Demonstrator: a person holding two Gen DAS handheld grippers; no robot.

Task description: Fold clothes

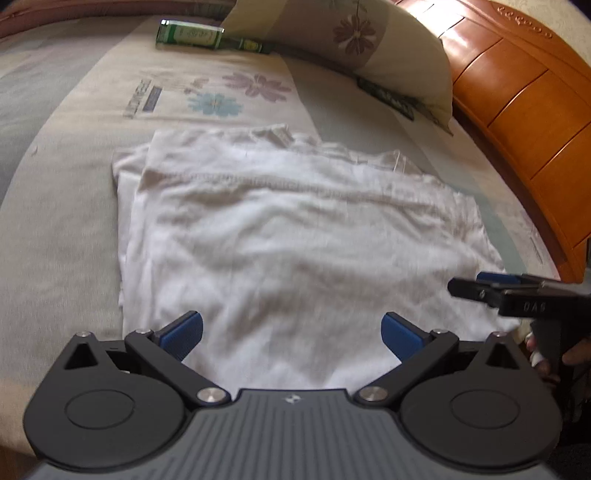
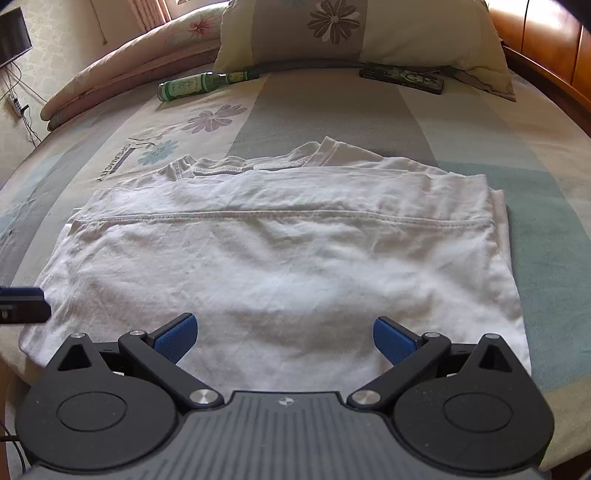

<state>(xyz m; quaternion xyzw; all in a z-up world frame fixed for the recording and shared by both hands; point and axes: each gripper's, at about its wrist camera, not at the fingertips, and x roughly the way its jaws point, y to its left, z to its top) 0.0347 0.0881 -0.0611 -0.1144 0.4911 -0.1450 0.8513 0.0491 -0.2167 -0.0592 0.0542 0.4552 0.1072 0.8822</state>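
Note:
A white T-shirt (image 1: pixel 288 229) (image 2: pixel 280 254) lies folded into a rough rectangle on the bed, its hem seam running across the upper layer and the collar part sticking out at the far edge. My left gripper (image 1: pixel 291 338) hovers open over the shirt's near edge, blue pads wide apart with nothing between them. My right gripper (image 2: pixel 284 341) is open too, over the near edge further right. In the left wrist view the right gripper (image 1: pixel 480 286) enters from the right edge, held by a hand. One finger of the left gripper (image 2: pixel 22 304) shows at the left edge of the right wrist view.
The bed sheet (image 2: pixel 332 110) has flower prints and grey-green stripes. A green bottle (image 2: pixel 192 85) and a dark flat case (image 2: pixel 402 79) lie near the pillow (image 2: pixel 354 33). A wooden headboard (image 1: pixel 517 110) stands on the right; a folded quilt (image 2: pixel 122 66) lies far left.

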